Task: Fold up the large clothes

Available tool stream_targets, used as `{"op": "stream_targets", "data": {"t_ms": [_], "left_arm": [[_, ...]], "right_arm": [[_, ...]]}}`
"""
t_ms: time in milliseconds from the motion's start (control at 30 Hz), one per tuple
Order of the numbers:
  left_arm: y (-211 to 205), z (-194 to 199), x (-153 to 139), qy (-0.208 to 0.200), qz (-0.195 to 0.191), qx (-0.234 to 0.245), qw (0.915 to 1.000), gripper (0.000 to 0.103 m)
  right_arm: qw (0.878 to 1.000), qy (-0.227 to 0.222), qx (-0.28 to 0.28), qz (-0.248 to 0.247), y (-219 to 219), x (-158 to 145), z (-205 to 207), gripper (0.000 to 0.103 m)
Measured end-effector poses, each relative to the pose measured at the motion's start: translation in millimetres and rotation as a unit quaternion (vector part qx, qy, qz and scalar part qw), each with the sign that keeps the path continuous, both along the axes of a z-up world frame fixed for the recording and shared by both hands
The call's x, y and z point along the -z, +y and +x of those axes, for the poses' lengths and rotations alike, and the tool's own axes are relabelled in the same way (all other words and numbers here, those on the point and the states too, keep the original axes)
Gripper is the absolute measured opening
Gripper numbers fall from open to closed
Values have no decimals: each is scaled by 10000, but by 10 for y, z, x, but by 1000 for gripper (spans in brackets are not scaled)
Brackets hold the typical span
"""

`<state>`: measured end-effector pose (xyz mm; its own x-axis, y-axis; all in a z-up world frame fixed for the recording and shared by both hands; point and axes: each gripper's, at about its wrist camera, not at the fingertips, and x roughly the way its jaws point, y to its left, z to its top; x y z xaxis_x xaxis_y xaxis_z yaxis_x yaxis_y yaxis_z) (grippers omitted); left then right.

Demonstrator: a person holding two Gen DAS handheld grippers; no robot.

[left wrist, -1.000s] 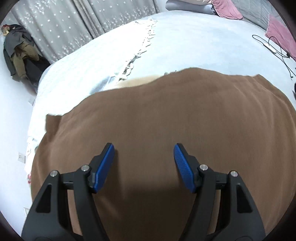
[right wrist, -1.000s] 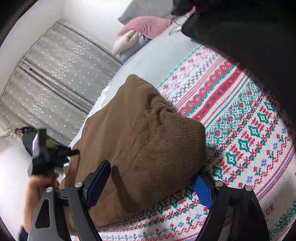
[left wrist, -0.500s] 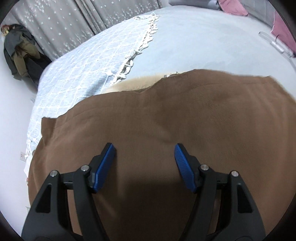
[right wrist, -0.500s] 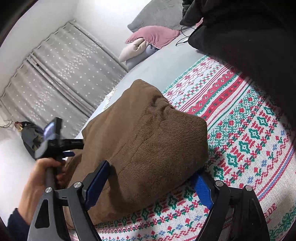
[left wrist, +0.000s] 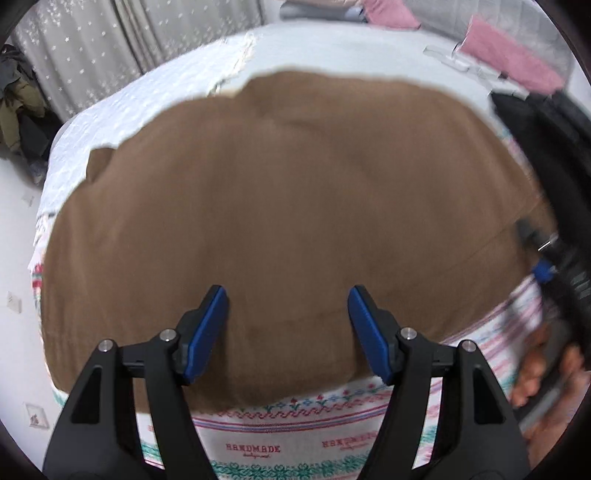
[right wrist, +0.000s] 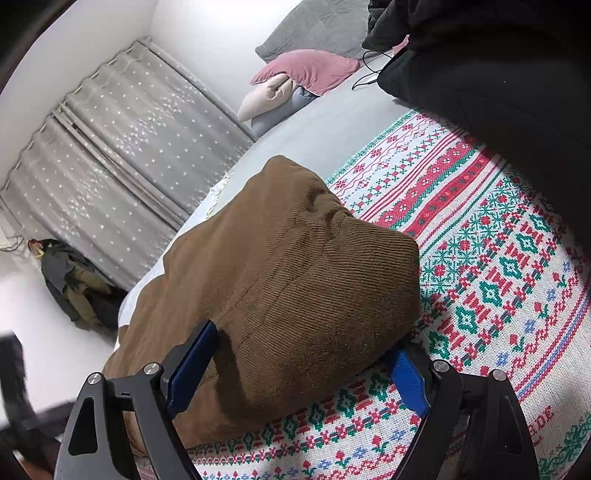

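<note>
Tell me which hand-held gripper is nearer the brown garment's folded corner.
Right. The right hand-held gripper is open with its jaws straddling the folded corner of the brown garment. The left hand-held gripper hangs open above the garment's broad middle.

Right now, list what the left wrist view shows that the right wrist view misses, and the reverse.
Left wrist only: the HANDMADE lettering on the patterned blanket, and the right gripper at the garment's edge.

Right wrist only: the black clothing and grey pillow.

Both: the brown garment, star curtain and pink pillow.
</note>
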<state>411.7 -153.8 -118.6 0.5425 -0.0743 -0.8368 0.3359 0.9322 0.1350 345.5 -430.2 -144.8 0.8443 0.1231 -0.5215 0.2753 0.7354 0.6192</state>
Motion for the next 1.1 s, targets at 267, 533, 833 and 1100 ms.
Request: {"op": "stream_targets", "data": {"t_ms": [267,533,833,1100], "left_arm": [[29,-75,-23,-179,-132,-272,9994,72],[906,-285,-224,-178,-814,-1045,9910,72],[1573,-131,21,-75,-1282,-1571,9792,76],[1753,-182,16,-3,-1719,-1436,9746,78]], "right_arm": [[10000,46,-36,-37,-3,-2,30,90],[9992,109,66,375,-150,-21,79,91],[9899,197,860,1108,-304,1,140,83],[9864,301,1232,1042,-268,-219,218,27]]}}
